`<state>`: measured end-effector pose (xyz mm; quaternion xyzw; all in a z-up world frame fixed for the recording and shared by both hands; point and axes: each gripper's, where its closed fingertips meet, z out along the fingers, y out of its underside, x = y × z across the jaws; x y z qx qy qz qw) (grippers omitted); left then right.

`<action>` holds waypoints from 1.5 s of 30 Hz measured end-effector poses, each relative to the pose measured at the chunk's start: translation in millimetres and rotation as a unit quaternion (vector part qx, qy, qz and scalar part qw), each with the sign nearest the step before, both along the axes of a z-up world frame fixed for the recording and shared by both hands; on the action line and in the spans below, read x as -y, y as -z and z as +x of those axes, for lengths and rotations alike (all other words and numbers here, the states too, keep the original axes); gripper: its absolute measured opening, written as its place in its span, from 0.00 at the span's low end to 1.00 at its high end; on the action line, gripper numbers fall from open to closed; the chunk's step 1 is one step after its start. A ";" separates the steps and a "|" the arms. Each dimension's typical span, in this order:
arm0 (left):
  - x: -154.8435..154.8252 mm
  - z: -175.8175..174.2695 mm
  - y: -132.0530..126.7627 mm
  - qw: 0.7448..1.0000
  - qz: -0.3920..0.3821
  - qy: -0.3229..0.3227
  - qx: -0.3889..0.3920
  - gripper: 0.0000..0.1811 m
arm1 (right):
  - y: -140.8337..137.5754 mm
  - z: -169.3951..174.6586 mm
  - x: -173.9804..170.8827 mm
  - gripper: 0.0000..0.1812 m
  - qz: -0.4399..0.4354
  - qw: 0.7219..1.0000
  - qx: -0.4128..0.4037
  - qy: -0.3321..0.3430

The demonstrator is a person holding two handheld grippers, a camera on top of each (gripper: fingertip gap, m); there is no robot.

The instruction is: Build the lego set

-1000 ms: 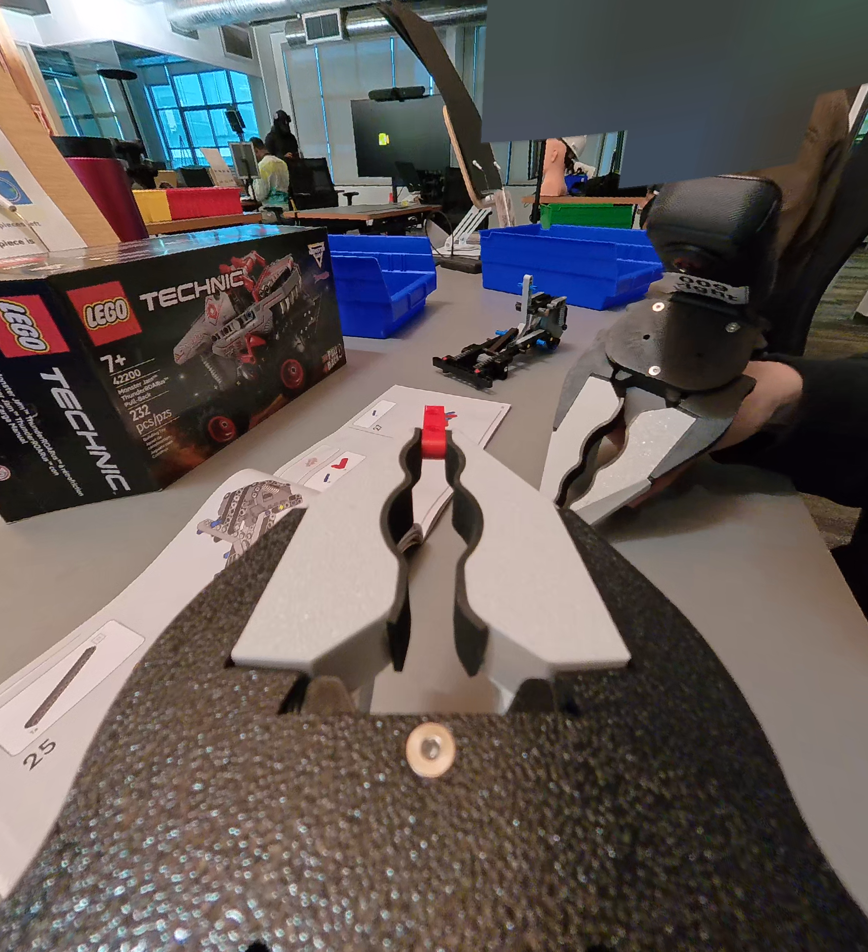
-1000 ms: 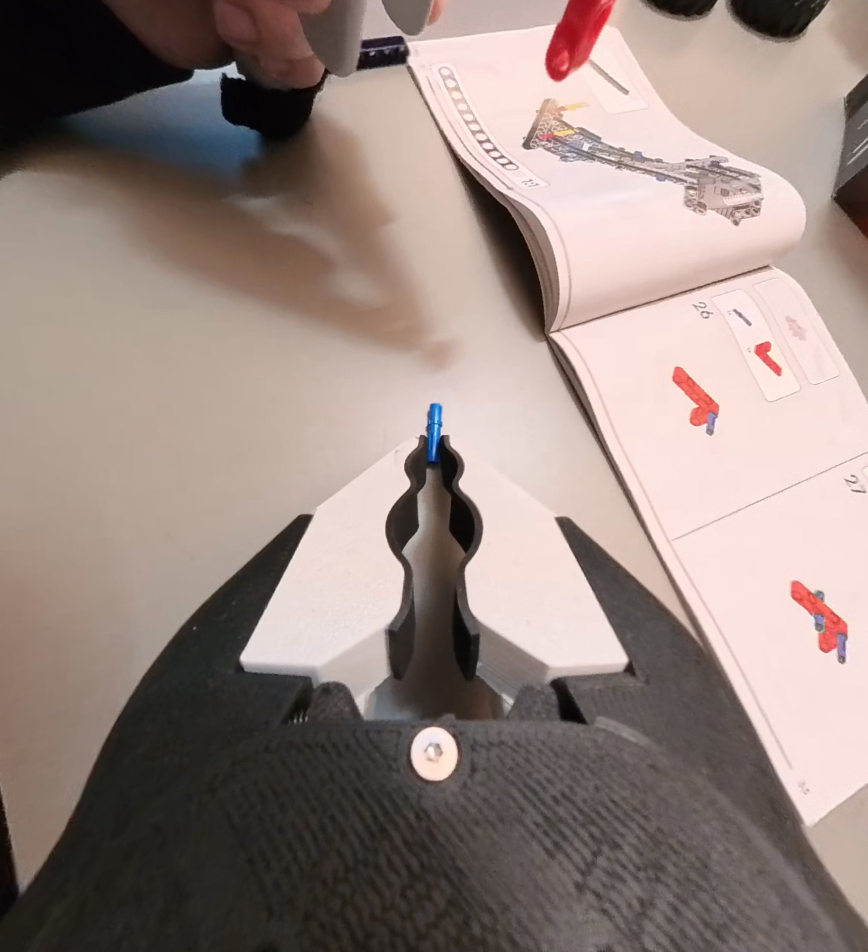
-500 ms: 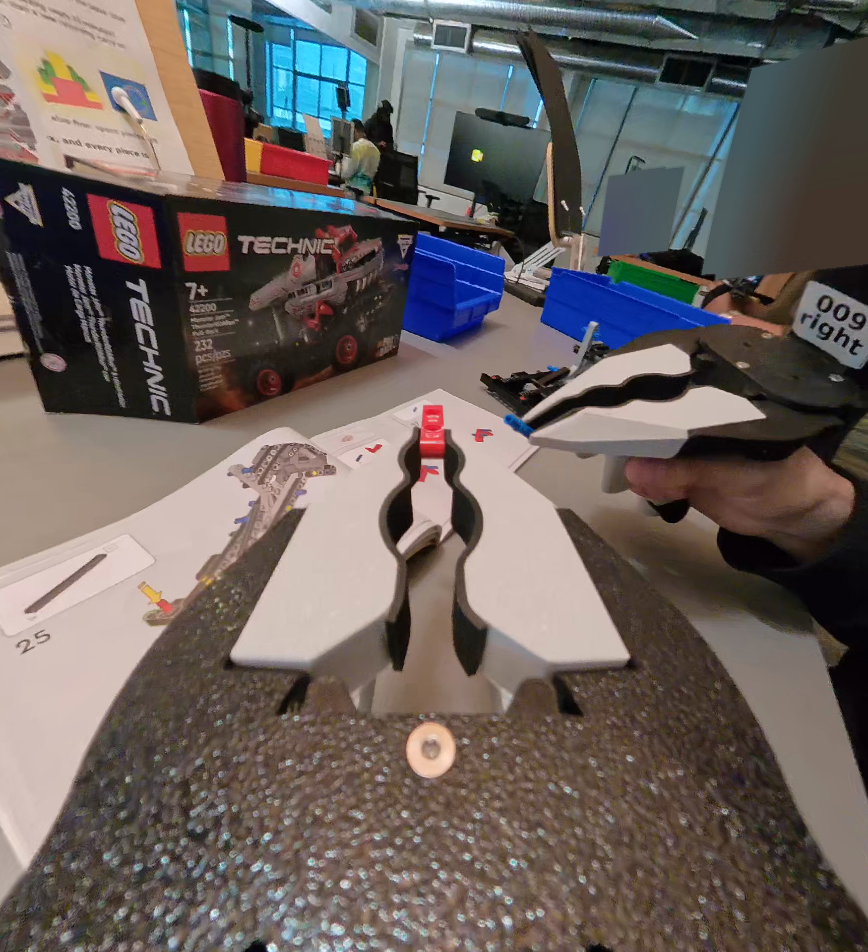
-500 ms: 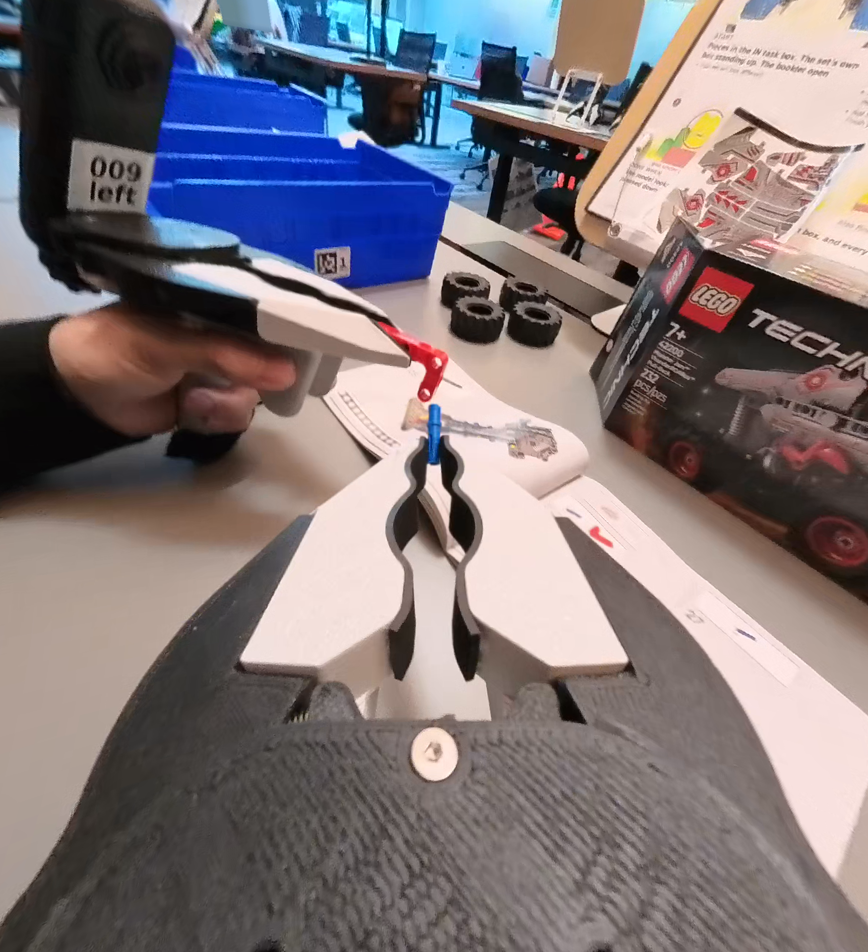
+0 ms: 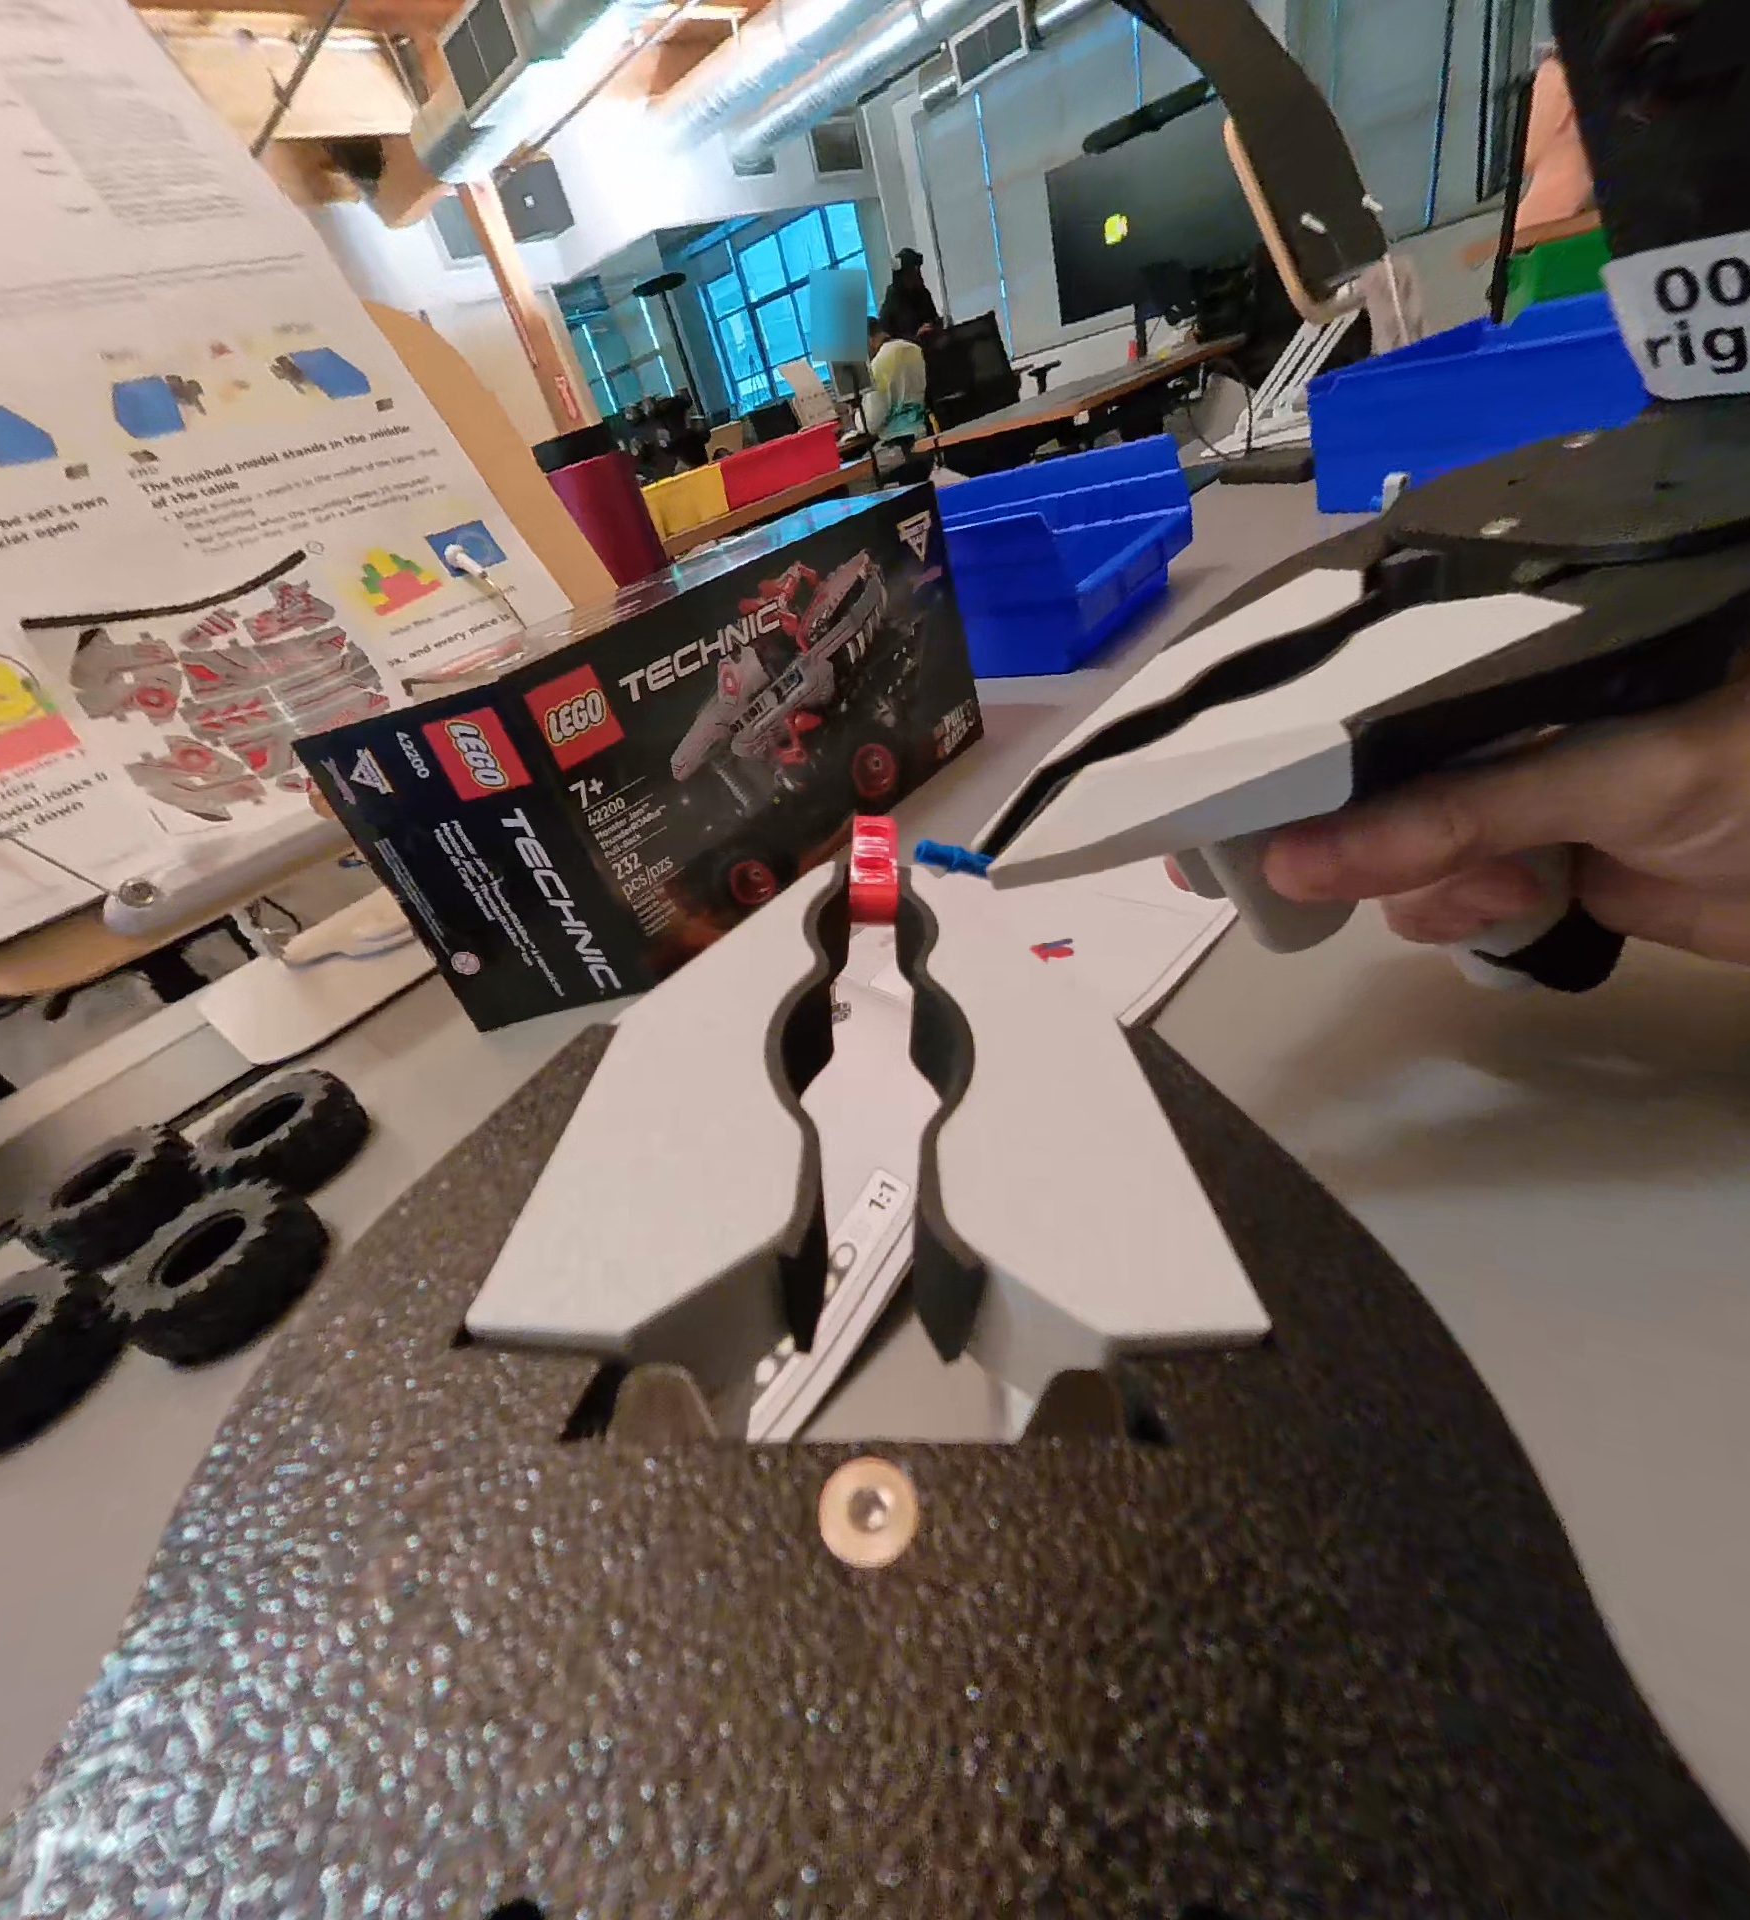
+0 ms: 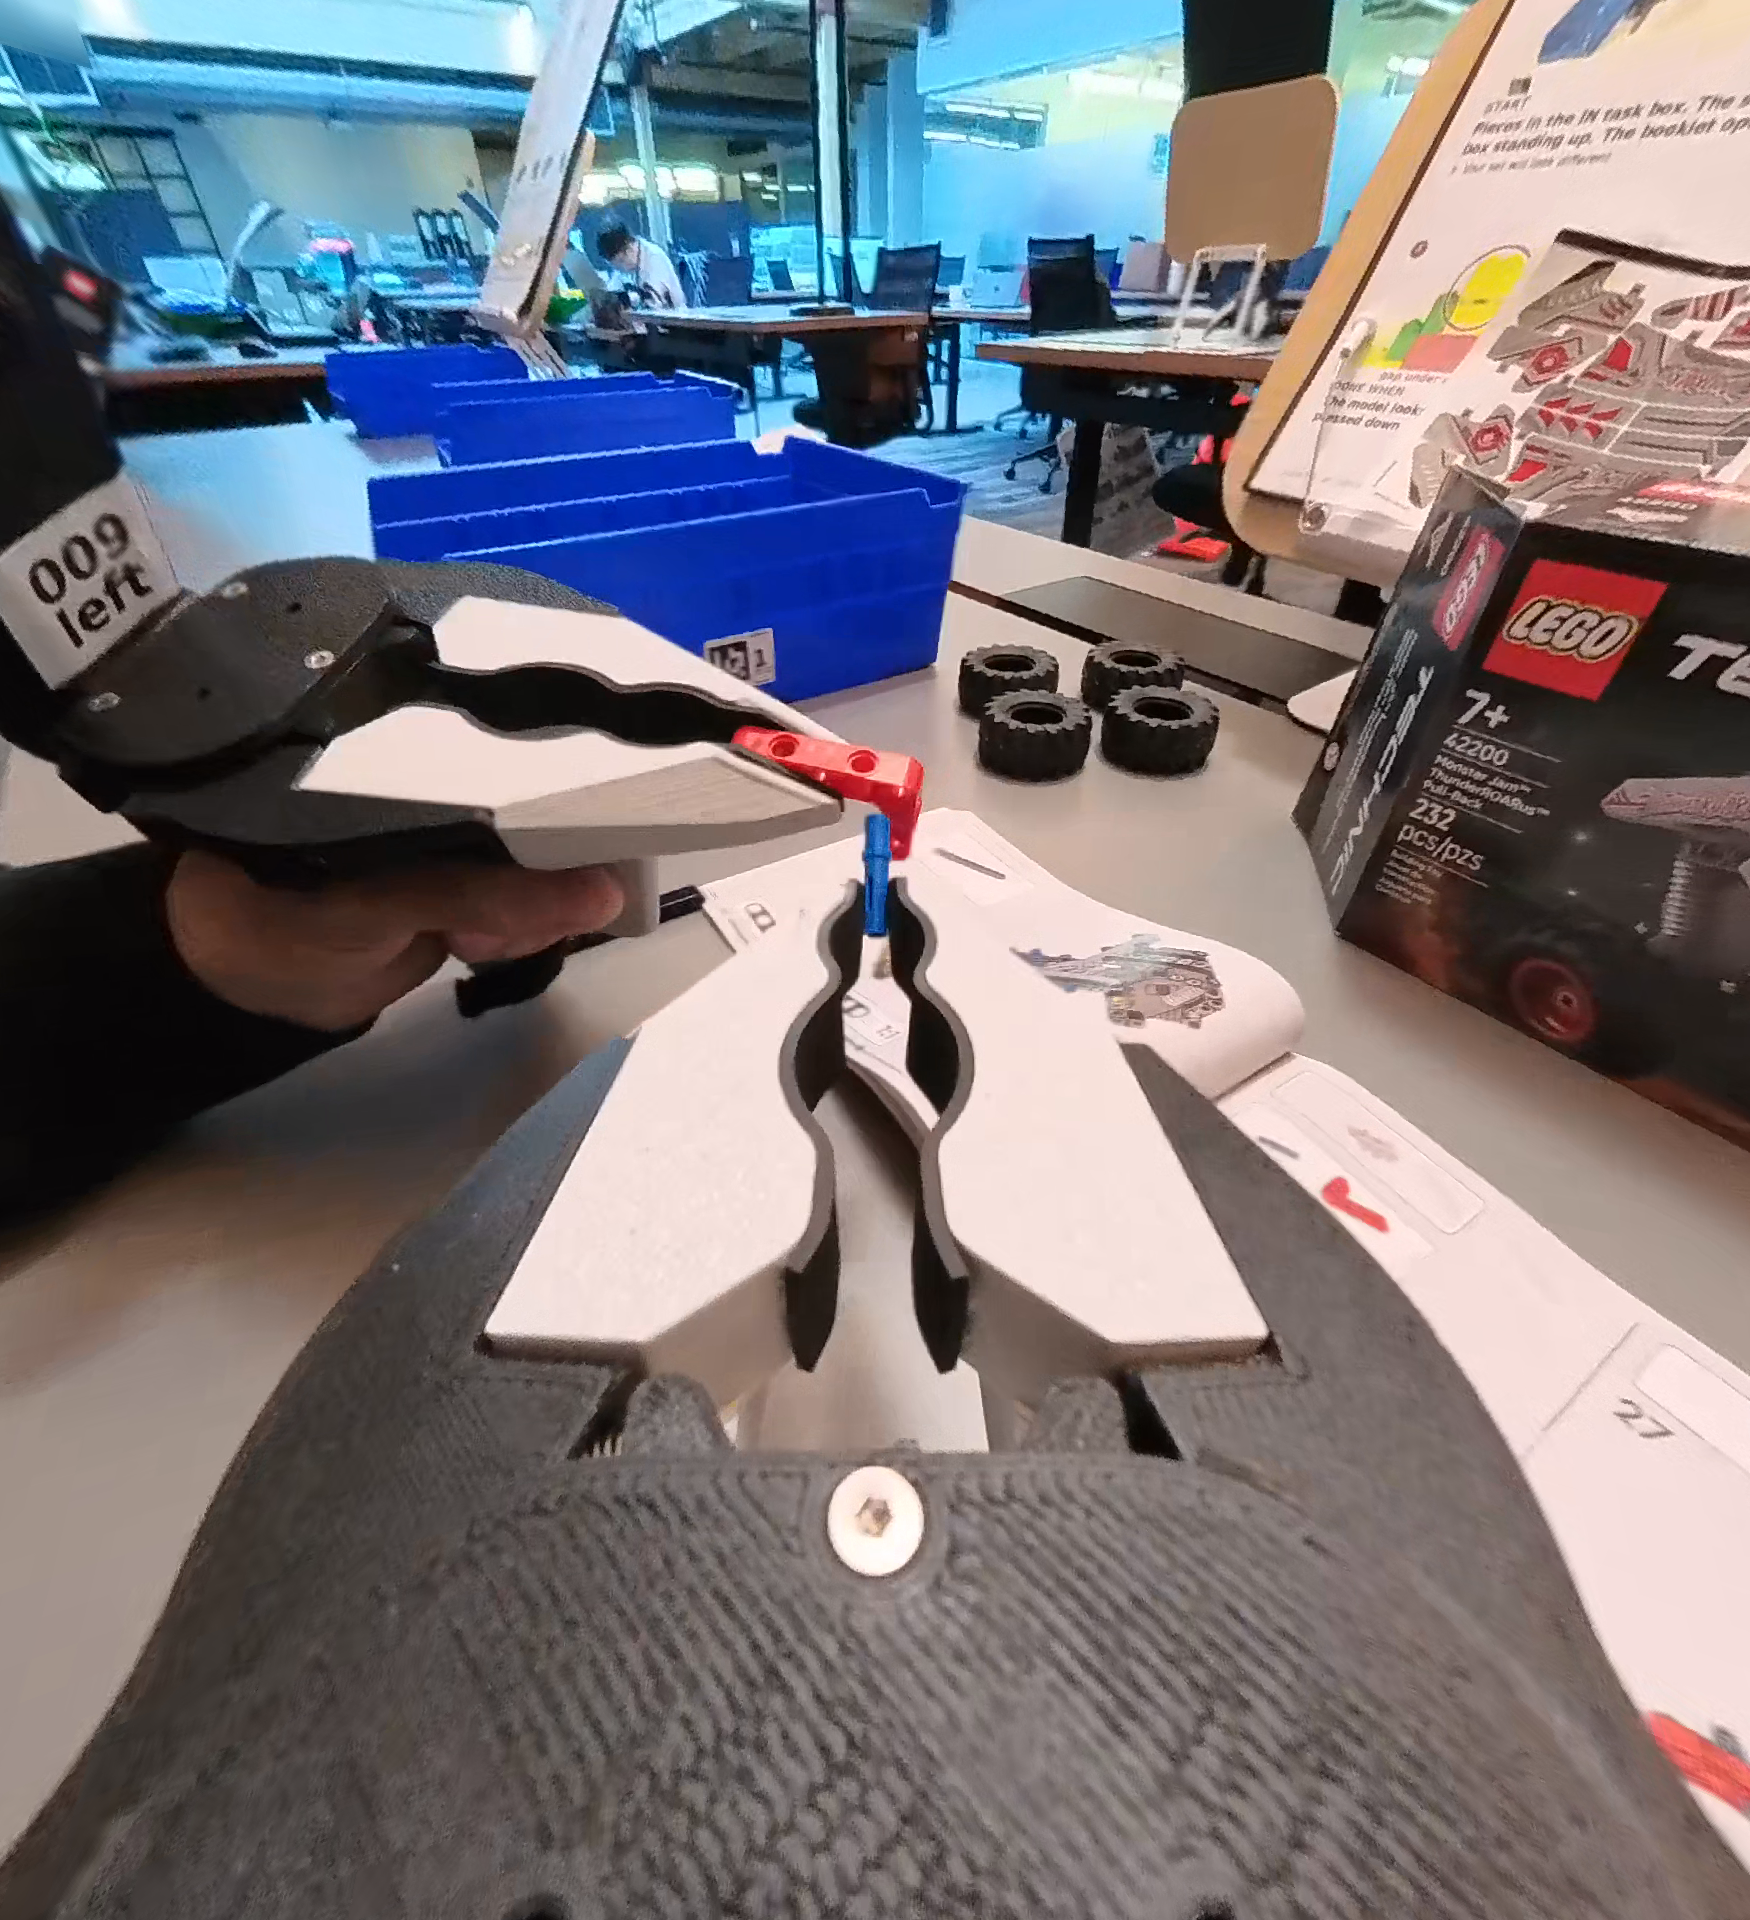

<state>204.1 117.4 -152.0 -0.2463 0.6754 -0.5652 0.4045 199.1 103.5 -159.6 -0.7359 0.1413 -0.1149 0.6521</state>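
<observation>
My left gripper (image 5: 871, 894) is shut on a red L-shaped beam (image 5: 872, 868), held above the open instruction booklet (image 5: 1089, 935). My right gripper (image 6: 879, 902) is shut on a small blue pin (image 6: 877, 868). In the right wrist view the pin's tip is right at the short downward leg of the red L-shaped beam (image 6: 850, 771), which sticks out of the left gripper (image 6: 829, 795). In the left wrist view the right gripper (image 5: 990, 862) comes in from the right with the blue pin (image 5: 946, 856) just beside the beam.
The black set box (image 5: 663, 748) stands behind the booklet (image 6: 1162, 987). Several black tyres (image 5: 164, 1226) lie on the grey table (image 5: 1473, 1195); they also show in the right wrist view (image 6: 1089, 707). Blue bins (image 6: 663, 540) stand at the back. An instruction board (image 5: 123, 436) leans at the left.
Both grippers have lifted and swung toward each other. The blue pin has moved from well apart to right at the red beam's end.
</observation>
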 end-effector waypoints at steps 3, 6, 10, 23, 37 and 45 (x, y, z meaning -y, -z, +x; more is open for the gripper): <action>2.9 0.6 4.6 0.999 0.032 -0.005 0.005 0.03 | -0.5 -0.4 -0.4 0.01 0.011 1.000 -0.010 -0.004; 2.9 0.5 4.6 0.999 0.051 -0.011 0.016 0.03 | 1.4 0.3 -0.5 0.01 0.009 1.000 -0.017 -0.004; 3.1 0.4 4.5 0.998 0.058 -0.014 0.020 0.03 | 2.4 1.1 -1.1 0.01 0.009 1.000 -0.023 -0.003; 4.8 -1.2 5.0 0.997 0.071 -0.011 0.023 0.03 | 3.3 4.5 2.9 0.01 0.007 1.000 -0.018 0.014; 15.3 -3.7 11.5 0.994 0.105 0.000 0.017 0.03 | 10.6 5.0 0.8 0.01 -0.054 0.997 0.042 0.041; 5.0 2.8 11.0 0.989 0.134 -0.051 0.035 0.03 | 12.4 5.4 2.0 0.01 -0.028 0.999 -0.001 0.024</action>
